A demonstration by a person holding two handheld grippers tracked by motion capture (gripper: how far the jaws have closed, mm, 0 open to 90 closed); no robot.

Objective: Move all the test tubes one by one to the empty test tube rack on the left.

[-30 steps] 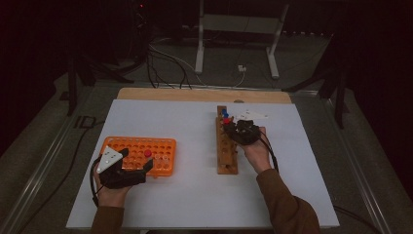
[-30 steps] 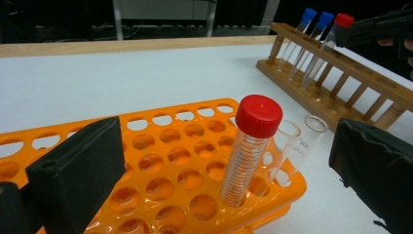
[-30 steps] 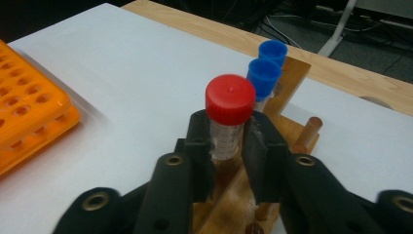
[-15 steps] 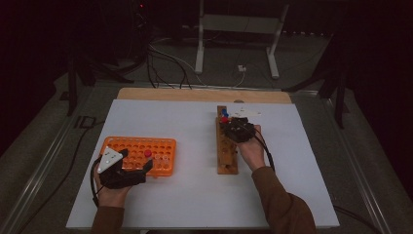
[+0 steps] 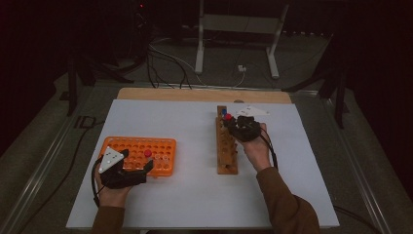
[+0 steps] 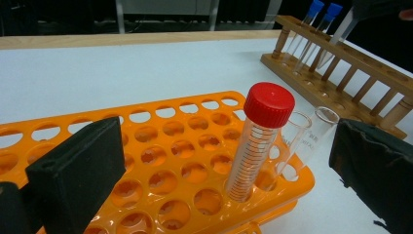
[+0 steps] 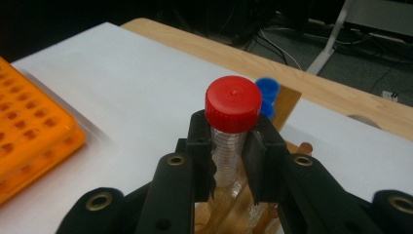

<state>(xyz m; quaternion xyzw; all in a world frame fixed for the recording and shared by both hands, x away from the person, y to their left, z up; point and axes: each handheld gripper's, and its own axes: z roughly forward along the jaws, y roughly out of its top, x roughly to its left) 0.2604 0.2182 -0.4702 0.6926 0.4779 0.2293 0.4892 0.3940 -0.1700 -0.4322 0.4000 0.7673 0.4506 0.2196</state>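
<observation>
Red-capped tube point(image 7: 233, 131) clamped in the right gripper point(image 7: 229, 161) above the wooden rack point(image 5: 226, 146).

Black jaws of the right gripper press on the clear tube just under its red cap, holding it upright over the far end of the wooden rack, close to two blue-capped tubes point(image 6: 311, 24) that stand in that rack. The left gripper point(image 6: 229, 165) has its jaws spread wide, touching nothing; it hovers at the near edge of the orange rack point(image 6: 160, 165), on the left of the white table point(image 5: 195, 195). Between those open jaws a second red-capped tube point(image 6: 260, 141) stands upright in a hole near the orange rack's corner, with two uncapped clear tubes point(image 6: 311, 141) just beside it. The two racks lie well apart.
</observation>
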